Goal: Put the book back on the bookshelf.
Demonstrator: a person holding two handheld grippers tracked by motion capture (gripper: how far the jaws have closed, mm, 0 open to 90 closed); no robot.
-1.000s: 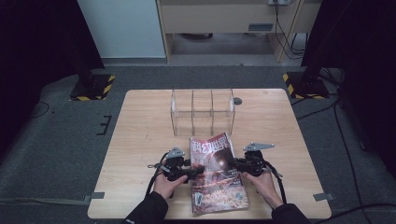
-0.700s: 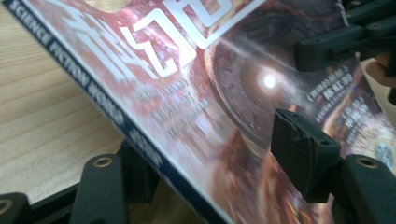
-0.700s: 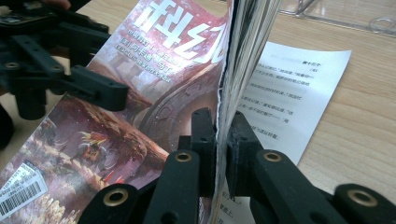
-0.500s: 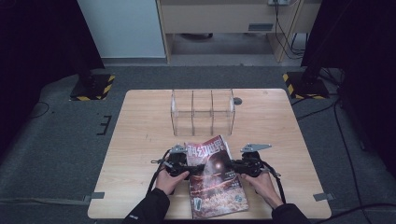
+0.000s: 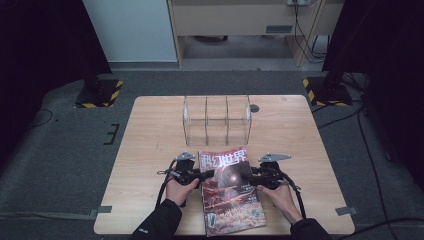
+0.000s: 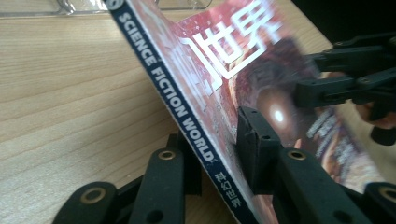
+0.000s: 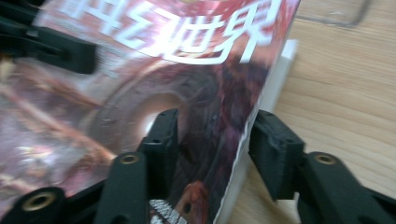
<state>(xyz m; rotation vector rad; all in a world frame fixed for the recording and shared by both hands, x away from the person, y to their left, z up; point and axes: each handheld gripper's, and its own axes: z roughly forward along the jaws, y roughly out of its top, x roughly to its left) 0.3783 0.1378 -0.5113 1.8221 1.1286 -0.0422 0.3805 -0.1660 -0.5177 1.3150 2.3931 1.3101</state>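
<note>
- 1 table point(image 5: 150, 150), wood, carries all.
- 1 magazine point(image 5: 227, 200) at near edge of table, spine side lifted.
- 1 clear rack point(image 5: 216, 119), 3 slots, beyond magazine.
- 2 grippers: left gripper point(image 5: 206, 175) just closing, clamped on magazine spine; right gripper point(image 5: 245, 176) just opening, jaws slack astride opposite edge, not gripping.

magazine point(image 5: 227, 192) near table point(image 5: 150, 150) front edge | clear rack point(image 5: 216, 119) behind it
</note>
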